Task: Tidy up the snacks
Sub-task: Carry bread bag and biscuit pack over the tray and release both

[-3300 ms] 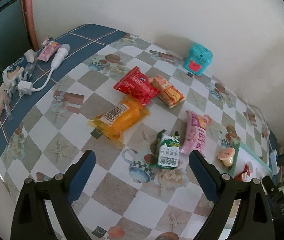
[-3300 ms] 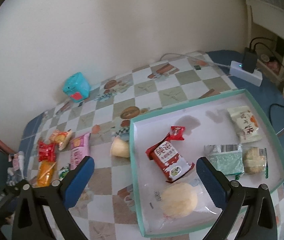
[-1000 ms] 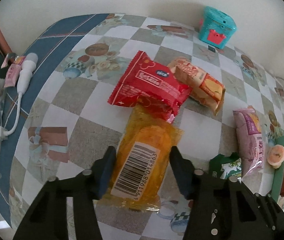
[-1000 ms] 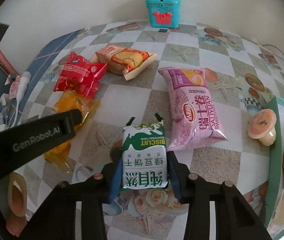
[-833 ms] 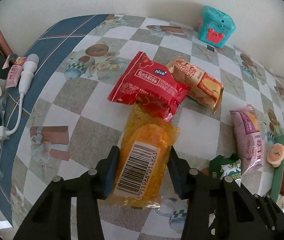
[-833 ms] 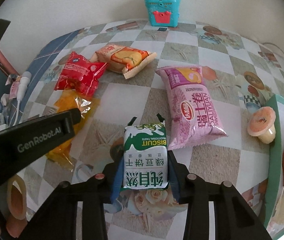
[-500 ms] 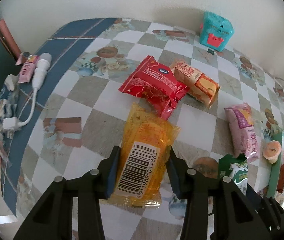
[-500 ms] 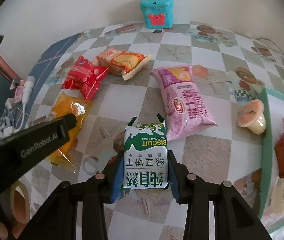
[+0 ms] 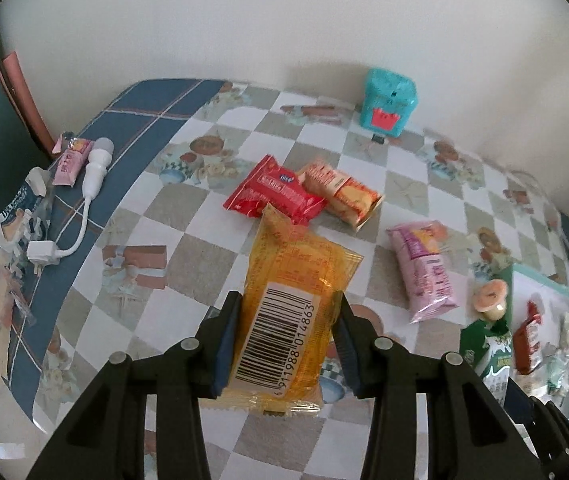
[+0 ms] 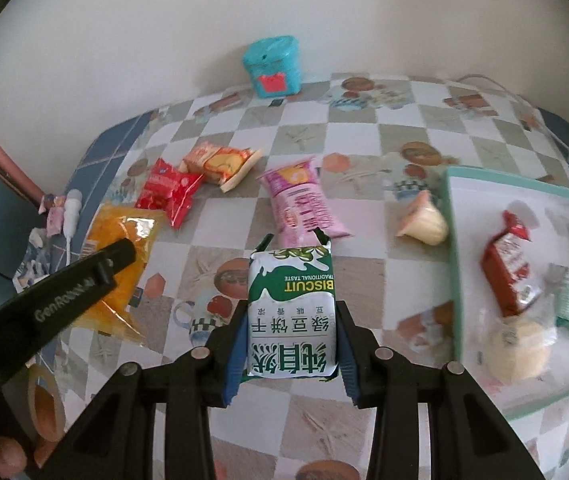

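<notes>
Gripping an orange snack packet [image 9: 284, 312], barcode side up with digits 91988 014863 readable, left gripper [image 9: 286, 340] clamped on both packet edges, lifted above the checked tablecloth [image 9: 212, 248]. Holding a green-and-white biscuit pack [image 10: 291, 316] printed "BISCUIT, TRADITIONAL TASTE" plus Chinese characters, right gripper [image 10: 290, 350] closed on its sides, just left of the teal-rimmed tray [image 10: 453, 248]. Lying left of that tray: jelly cup [image 10: 422, 218], pink packet [image 10: 304, 204], red packet [image 10: 168, 190], orange-striped cake packet [image 10: 220, 164]. Reading "GenRobot" on the neighbouring gripper arm [image 10: 64, 296].
</notes>
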Motion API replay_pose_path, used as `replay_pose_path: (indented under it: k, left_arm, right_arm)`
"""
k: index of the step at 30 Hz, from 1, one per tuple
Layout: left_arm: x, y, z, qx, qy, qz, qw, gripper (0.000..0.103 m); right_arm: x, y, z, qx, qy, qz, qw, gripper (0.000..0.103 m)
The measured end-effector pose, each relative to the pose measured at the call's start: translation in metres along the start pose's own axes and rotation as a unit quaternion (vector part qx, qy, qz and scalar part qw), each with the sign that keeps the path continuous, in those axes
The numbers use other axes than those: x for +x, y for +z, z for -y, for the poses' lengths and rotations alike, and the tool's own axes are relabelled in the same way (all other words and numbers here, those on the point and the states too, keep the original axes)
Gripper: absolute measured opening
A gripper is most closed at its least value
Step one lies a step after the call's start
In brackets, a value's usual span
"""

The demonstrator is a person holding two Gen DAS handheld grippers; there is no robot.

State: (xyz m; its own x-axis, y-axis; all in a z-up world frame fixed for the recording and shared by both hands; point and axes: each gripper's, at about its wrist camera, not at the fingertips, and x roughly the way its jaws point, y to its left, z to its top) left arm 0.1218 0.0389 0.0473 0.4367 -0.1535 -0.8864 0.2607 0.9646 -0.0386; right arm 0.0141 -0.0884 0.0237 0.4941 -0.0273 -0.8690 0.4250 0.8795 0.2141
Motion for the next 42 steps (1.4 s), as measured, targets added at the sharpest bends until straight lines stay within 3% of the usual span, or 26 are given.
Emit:
replay_pose_path:
  k: [17, 32, 42]
  left_arm:
    - [-0.058, 0.004, 0.052, 0.027, 0.002, 0.064, 0.9976, 0.046]
    - [-0.067, -0.006, 0.105, 0.051, -0.028, 0.057, 0.9967, 0.046]
    - [-0.052, -0.023, 0.161, 0.105, -0.056, 0.025, 0.9926, 0.046]
  right_arm:
    - [-0.054, 0.015, 0.093, 0.107, -0.019, 0.048, 0.993, 0.042]
    - [-0.091, 0.020, 0.197, 0.218, -0.074, 0.092, 0.969, 0.043]
    - [-0.079, 0.011, 0.238, 0.274, -0.061, 0.059, 0.958, 0.043]
